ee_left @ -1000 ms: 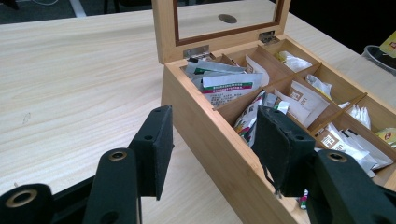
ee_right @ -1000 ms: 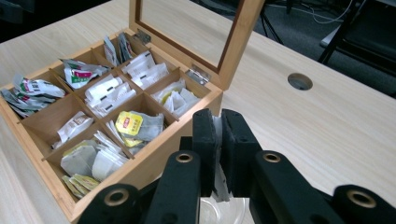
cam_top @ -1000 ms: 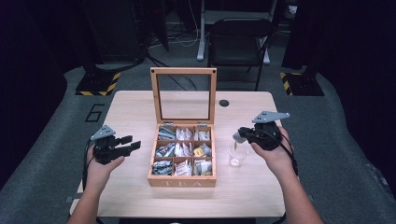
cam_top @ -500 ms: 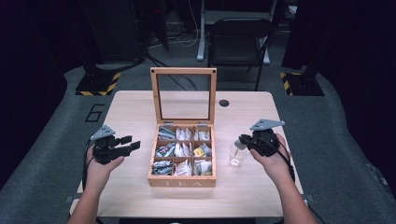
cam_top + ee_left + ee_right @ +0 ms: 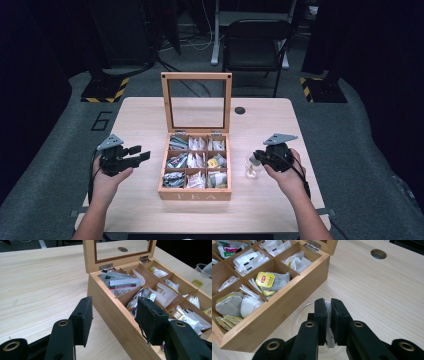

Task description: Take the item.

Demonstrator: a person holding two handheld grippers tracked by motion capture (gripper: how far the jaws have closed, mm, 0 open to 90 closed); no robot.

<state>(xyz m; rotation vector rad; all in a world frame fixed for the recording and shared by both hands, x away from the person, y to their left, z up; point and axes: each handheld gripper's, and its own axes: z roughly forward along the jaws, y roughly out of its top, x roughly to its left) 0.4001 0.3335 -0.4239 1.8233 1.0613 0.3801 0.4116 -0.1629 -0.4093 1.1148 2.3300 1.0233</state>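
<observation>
A person sits at a pale wooden worktop (image 5: pixel 150 120) with a gripper in each hand. In the middle stands an open bamboo tea box with a glass-paned lid (image 5: pixel 196 192) raised upright; its nine compartments hold assorted tea bags and sachets. Just beside the box's right wall stands a small clear glass cup (image 5: pixel 252 170).

The right gripper (image 5: pixel 329 322) hangs directly over the cup's mouth, its jaws clenched on a thin white paper tea bag (image 5: pixel 327 325) that dangles into the glass. The step in hand appears to be lowering a tea bag, taken from the box, into the cup.

The left gripper (image 5: pixel 115 315) waits on the worktop's left side, near the box's left wall, its jaws partly apart and grasping nothing.

The next move, most likely, calls for the right gripper to bring the bag fully inside the rim, then let its jaws part so the bag drops in. Care is needed not to knock the light cup against the box or tip it.
</observation>
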